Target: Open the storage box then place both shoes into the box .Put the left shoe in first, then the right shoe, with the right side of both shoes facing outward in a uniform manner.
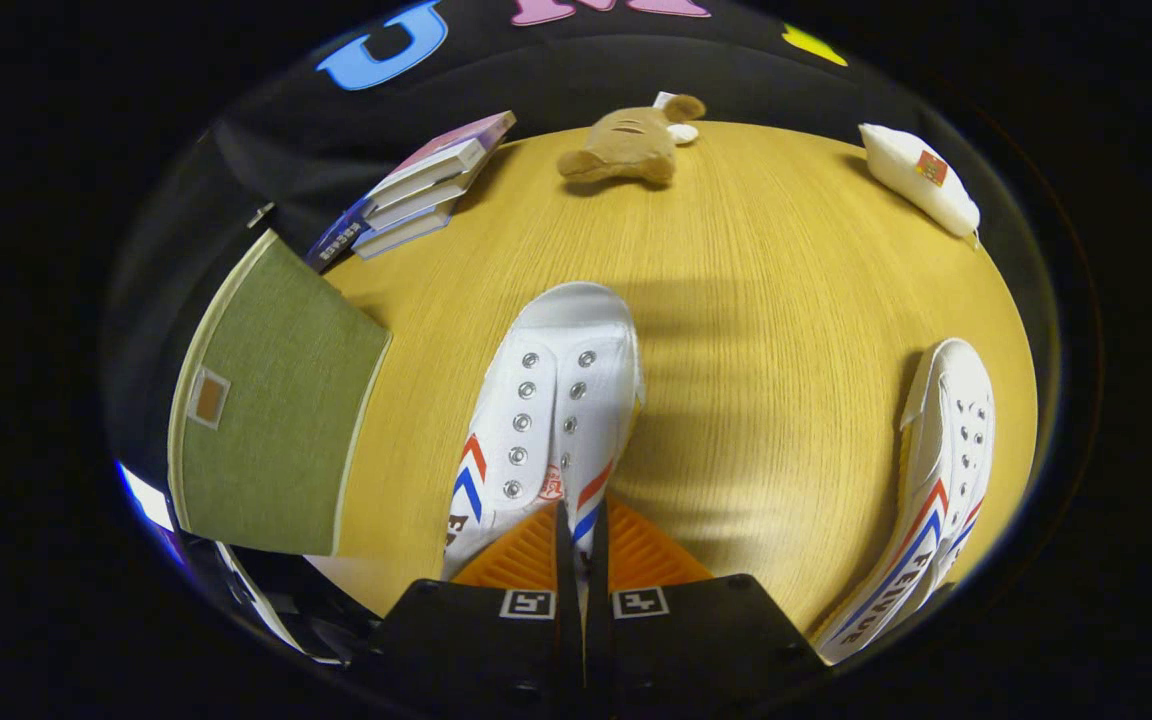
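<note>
as gripper [576,520] pinches white shoe [548,420] — box [276,400] beside

Gripper [576,530]: two fingers [526,555] drawn nearly together, narrow gap between, closed on the collar edge of a white shoe [551,420]; pointing forward and down over its opening; square markers on finger bases.

Held shoe [551,420]: white canvas, red and blue stripes, metal eyelets, toe pointing away, heel collar pinched between nearly closed jaws.
Second shoe [936,500]: matching, on its side on worktop, well right.
Storage box [271,400]: green fabric, left of held shoe.
</note>
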### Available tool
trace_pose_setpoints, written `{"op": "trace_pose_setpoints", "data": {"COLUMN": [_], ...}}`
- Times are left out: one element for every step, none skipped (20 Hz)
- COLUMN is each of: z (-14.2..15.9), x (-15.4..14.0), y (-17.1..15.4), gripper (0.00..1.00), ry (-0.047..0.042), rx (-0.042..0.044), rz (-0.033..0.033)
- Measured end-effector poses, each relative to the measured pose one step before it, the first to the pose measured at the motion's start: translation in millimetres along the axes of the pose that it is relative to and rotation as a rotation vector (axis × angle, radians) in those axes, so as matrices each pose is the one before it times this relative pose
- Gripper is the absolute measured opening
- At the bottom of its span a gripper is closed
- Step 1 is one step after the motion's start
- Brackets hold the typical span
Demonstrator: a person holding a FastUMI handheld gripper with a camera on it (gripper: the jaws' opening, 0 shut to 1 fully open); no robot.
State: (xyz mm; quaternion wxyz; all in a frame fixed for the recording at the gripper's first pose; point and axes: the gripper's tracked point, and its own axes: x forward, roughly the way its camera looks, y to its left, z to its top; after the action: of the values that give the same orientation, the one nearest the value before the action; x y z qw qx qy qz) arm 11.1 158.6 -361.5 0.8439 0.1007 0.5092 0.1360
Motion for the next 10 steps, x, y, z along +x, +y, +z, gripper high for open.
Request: {"op": "trace_pose_setpoints", "data": {"z": [2.71,3.73,1.43,2.58,2.37,3.20,4.12,5.38,6.47,8.04], "x": [-4.22,-3.31,-4.89,-5.36,-6.31,-7.57,-8.54,-11.06,-12.44,-13.10], "y": [-0.65,0.68,1.37,2.32,3.45,3.11,4.41,5.05,7.26,8.79], "gripper": [0.06,0.06,0.05,0.05,0.06,0.05,0.05,0.05,0.05,0.05], "ry": [-0.01001,-0.01387,-0.01203,-0.01093,-0.01060,-0.01206,-0.01325,-0.01627,-0.02080,-0.02414], "rx": [0.03379,0.03041,0.02125,0.01754,0.01730,0.02400,0.02723,0.02419,0.01892,0.01394], "rz": [-0.00853,-0.00752,-0.00927,-0.00665,-0.00675,-0.00263,0.00159,0.00275,0.00649,0.00639]}}
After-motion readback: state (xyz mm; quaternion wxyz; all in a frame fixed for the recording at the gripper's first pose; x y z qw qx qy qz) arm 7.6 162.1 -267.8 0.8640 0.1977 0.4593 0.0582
